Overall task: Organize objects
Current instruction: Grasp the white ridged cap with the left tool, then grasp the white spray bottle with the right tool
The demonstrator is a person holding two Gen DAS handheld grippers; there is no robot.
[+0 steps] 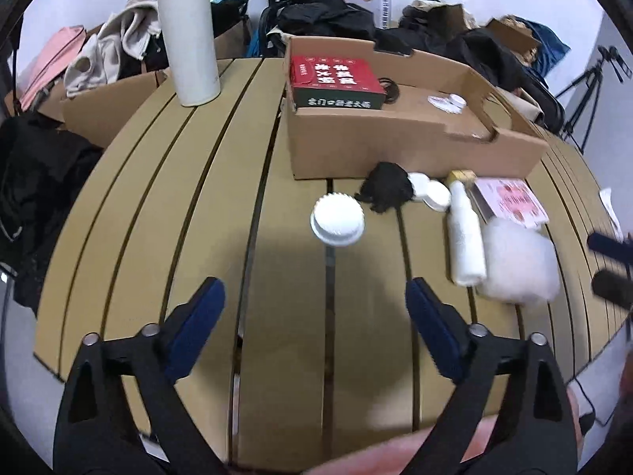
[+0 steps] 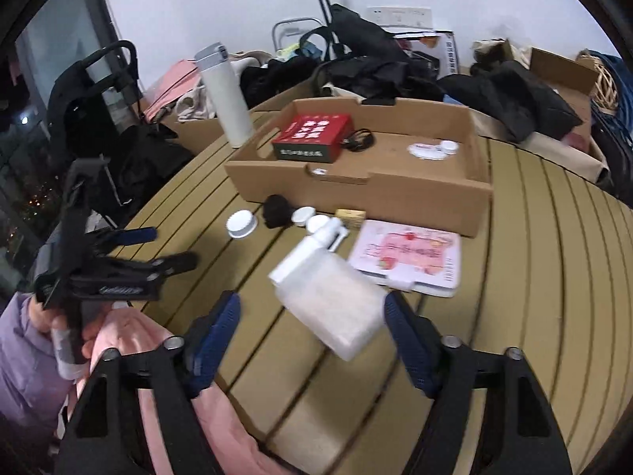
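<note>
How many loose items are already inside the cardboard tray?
3 visible: a red box at the cardboard tray's left end, a black coiled item beside it, small white containers towards the right. Walls may hide more.

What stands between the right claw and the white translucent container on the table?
Nothing visible does. The right claw is open, and the white translucent container already lies partly between its fingers, which do not press on it. A white spray bottle lies against the container's far end, beyond the claw.

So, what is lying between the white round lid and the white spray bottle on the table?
In the left wrist view, between the white round lid and the white spray bottle lie a black crumpled item and a white open case.
</note>
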